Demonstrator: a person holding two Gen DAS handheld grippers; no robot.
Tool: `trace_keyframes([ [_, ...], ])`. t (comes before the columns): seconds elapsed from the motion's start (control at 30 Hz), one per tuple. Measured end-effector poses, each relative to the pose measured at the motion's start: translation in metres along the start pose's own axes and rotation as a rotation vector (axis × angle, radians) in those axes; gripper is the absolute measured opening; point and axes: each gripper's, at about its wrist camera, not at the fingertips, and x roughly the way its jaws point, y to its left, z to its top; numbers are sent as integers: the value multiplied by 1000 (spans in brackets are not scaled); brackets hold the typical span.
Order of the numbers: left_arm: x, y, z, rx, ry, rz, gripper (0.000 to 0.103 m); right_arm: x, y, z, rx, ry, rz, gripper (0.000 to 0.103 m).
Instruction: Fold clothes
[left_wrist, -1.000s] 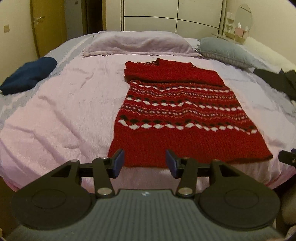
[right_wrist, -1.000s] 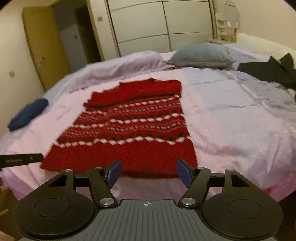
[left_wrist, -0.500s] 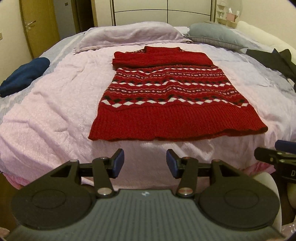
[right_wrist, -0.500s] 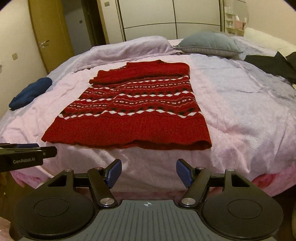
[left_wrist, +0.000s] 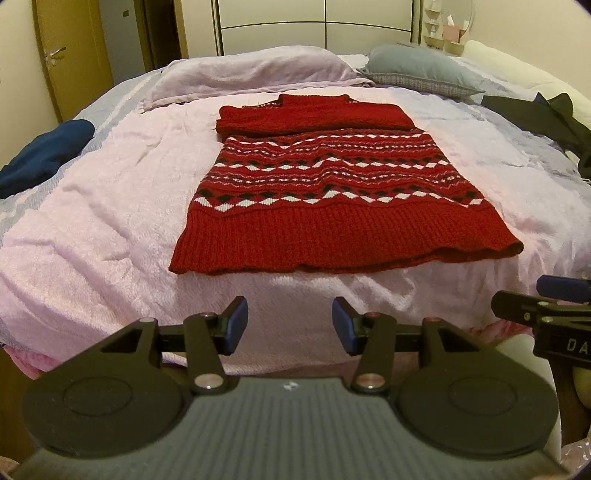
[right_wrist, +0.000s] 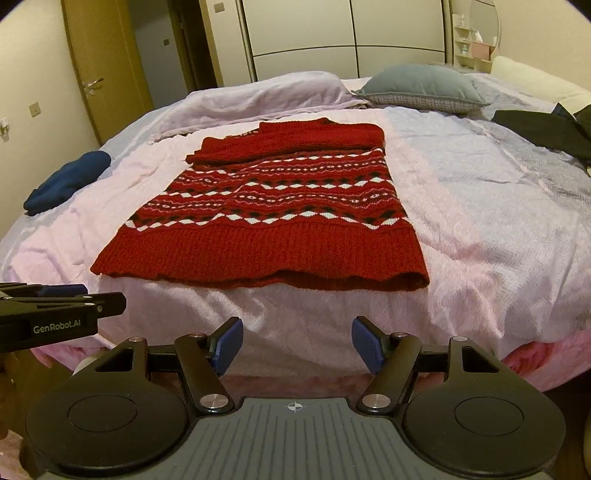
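A red knitted sweater (left_wrist: 332, 192) with white and black patterned bands lies flat on the bed, its sleeves folded across the top and its ribbed hem toward me. It also shows in the right wrist view (right_wrist: 273, 210). My left gripper (left_wrist: 290, 325) is open and empty, held off the foot of the bed below the hem. My right gripper (right_wrist: 297, 343) is open and empty, also short of the hem. Each gripper shows at the edge of the other's view: the right gripper (left_wrist: 546, 314) and the left gripper (right_wrist: 55, 310).
The bed carries a pink fleece blanket (left_wrist: 92, 221). A folded dark blue garment (left_wrist: 44, 155) lies at the left edge. Black clothes (left_wrist: 535, 114) lie at the right. A lilac pillow (left_wrist: 255, 74) and a grey pillow (left_wrist: 421, 70) sit at the head, with wardrobe doors (right_wrist: 351, 33) behind.
Both grippers have drawn back from the sweater's hem toward the foot of the bed and sit lower. The sweater has not moved. Both stay open.
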Motion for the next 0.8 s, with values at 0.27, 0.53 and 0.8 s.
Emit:
trace_keyframes([
  [0.27,-2,5,-3,-10,-11,-13,49,-3,-2,0,-1,-4,-1,69],
  [0.53,12,11,2,-26,14,-26,49,9,0,6,2,21,-2,69],
  [0.8,29,46,14,-73,-97,-161,49,38,-18,11,20,23,36,69],
])
